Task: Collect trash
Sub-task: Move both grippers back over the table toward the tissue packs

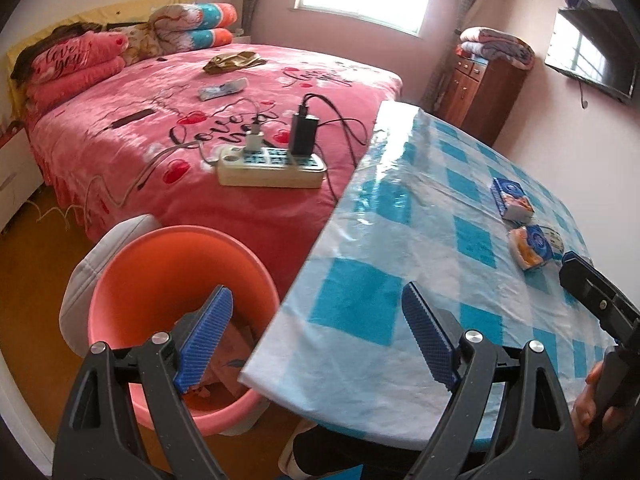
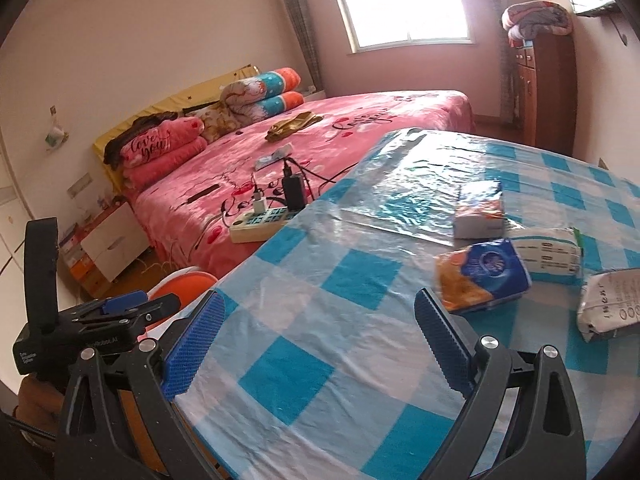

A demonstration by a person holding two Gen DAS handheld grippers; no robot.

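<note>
My left gripper stands open with nothing between its blue pads, straddling the table's left edge above a pink bin that holds crumpled wrappers. My right gripper is open and empty too, over the blue-checked tablecloth. On the table ahead of it lie several packets: a blue and orange tissue pack, a white pack, a white printed packet and a grey bag. The left wrist view shows two tissue packs at the right.
A bed with a pink cover sits beside the table, with a power strip and chargers on it. A white cushion lies behind the bin. A wooden cabinet and wall TV stand at the back right.
</note>
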